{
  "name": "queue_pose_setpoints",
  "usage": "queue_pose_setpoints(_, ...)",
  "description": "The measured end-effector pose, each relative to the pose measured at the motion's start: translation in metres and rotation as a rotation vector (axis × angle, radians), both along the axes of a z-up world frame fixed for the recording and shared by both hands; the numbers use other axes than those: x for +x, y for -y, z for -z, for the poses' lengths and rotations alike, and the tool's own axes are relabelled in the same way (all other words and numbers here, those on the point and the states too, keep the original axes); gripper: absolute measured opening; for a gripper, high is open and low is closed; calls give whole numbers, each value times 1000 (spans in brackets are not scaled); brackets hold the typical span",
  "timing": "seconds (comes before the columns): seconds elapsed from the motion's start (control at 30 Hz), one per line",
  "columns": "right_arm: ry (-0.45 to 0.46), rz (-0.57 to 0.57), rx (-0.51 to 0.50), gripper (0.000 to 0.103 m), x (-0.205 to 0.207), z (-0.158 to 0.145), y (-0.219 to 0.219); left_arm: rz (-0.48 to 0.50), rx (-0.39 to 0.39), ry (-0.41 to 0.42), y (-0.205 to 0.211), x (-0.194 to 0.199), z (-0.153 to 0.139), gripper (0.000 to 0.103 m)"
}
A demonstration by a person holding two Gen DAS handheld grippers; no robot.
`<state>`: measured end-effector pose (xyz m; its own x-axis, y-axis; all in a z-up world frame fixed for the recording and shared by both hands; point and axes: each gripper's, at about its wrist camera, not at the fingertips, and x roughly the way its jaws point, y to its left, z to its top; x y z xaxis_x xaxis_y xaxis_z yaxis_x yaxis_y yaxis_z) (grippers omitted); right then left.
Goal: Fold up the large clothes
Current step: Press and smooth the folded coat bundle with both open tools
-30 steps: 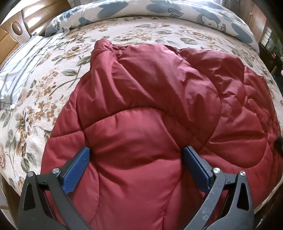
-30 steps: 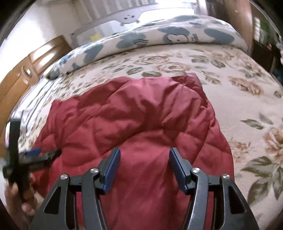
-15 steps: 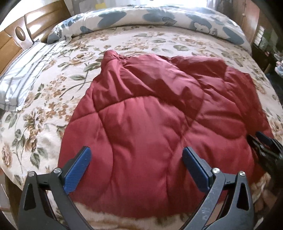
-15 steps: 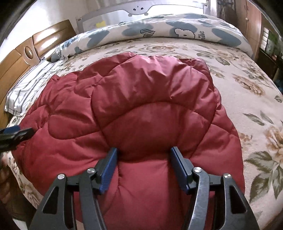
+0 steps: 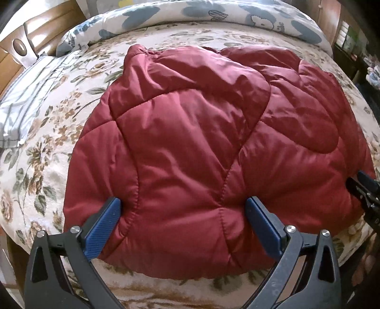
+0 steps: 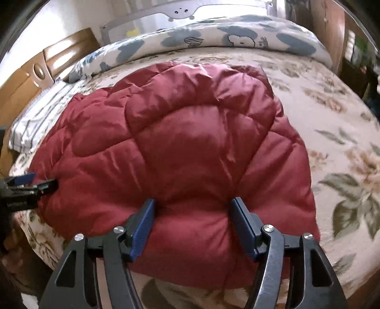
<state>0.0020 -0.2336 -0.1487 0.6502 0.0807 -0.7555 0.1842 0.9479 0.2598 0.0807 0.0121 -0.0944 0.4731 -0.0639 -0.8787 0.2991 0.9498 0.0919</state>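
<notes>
The only lettering stands on the blue-and-white cartoon quilt (image 5: pixel 237 16) rolled along the far side of the bed: small blue letters beside a printed cartoon face, at its right part, too small and blurred to read. Nothing else carries text, numbers or signs.

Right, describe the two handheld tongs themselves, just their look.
Both match. The left tongs and right tongs each have two black plastic arms with triangular cut-outs, silver round rivets at the joints, and flat blue ribbed pads on the inner faces. No cables, markings or sleeves show.
</notes>
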Motion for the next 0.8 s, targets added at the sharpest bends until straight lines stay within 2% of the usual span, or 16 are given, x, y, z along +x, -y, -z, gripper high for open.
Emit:
queue_pose_setpoints(0.37, 5, -2, -7, 67, -1, 2, -1, -11, 16, 17, 5, -2, 5, 103)
queue_pose_setpoints(0.47, 6, 1, -43, 67, -2, -9, -7, -11, 22, 16, 5, -1, 5, 103)
queue_pose_setpoints(0.57, 59, -21, -46, 66, -7, -25, -13, -12, 21, 17, 5, -1, 5, 103)
queue_pose_setpoints(0.7, 6, -53, -42, 70, 6, -6, -19, -10, 24, 20, 5, -1, 5, 103)
queue_pose_setpoints(0.8, 19, -51, -40, 74, 10, 7, -16, -9, 24, 23, 3, -1, 6, 103)
